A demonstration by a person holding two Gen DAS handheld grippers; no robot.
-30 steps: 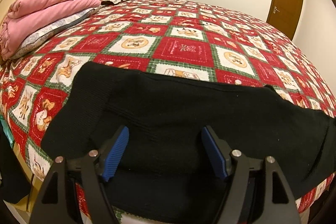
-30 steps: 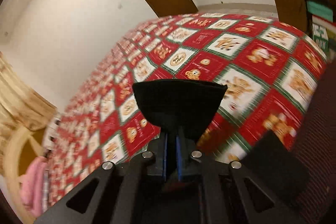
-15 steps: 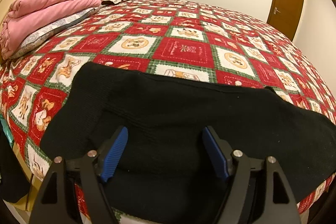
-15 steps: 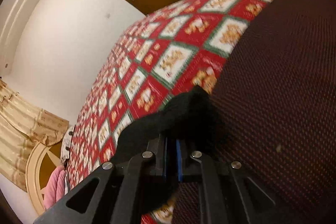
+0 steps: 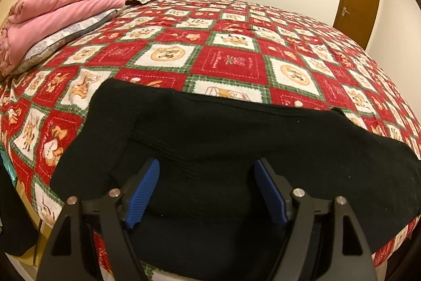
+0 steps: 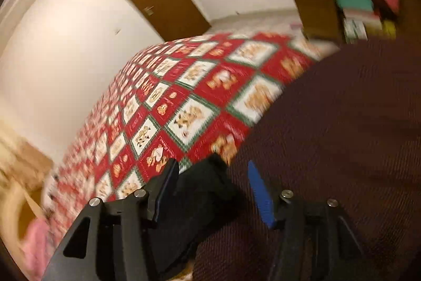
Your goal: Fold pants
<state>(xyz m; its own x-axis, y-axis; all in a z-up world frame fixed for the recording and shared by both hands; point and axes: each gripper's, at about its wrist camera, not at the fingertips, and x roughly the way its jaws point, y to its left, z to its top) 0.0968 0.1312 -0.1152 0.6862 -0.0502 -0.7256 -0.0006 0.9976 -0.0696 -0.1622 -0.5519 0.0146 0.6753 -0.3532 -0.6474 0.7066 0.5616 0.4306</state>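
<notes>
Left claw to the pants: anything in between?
Nothing visible. The left claw is open right over the black pants, which lie flat on the quilt. The pink blanket sits far off by the headboard.

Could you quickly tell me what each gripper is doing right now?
Left gripper: open above the black knit pants.
Right gripper: open, holding nothing.

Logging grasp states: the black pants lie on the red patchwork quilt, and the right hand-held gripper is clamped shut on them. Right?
Not quite. The right wrist view shows the right hand-held gripper open, its jaws apart. The black pants do lie on the red patchwork quilt.
</notes>
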